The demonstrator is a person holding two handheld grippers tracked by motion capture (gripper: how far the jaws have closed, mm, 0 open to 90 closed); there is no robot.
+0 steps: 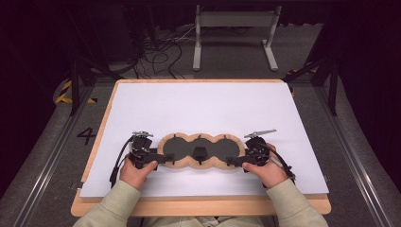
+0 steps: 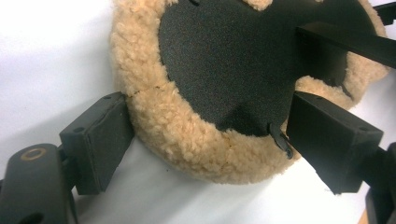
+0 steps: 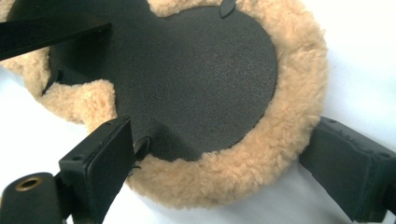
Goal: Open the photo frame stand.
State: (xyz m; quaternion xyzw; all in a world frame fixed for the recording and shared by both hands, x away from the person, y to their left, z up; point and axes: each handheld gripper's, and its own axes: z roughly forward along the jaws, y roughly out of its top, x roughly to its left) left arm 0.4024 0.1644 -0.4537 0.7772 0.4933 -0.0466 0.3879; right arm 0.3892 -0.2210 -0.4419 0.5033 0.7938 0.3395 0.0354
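Left gripper (image 2: 205,140): jaws spread, straddling the near lobe of the fleece-edged pad (image 2: 187,140); both jaw faces touch the fleece rim. Real pinch or mere contact, cannot tell. Right gripper (image 3: 219,163): same, spread around the opposite end lobe, jaws against the rim. Beyond each gripper the pad's black centre runs on, cut off by the frame edge. Small black raised part mid-pad (image 1: 199,152), too small to identify. From the high view the pad lies flat between both grippers on the white sheet (image 1: 198,101).

The pad (image 1: 201,151) has a speckled black centre ringed by tan, curly fleece. Both the left tool (image 1: 161,157) and the right tool (image 1: 232,161) are black. The tabletop (image 1: 203,101) is white, edged in pale wood. The sleeves (image 1: 113,205) are cream.
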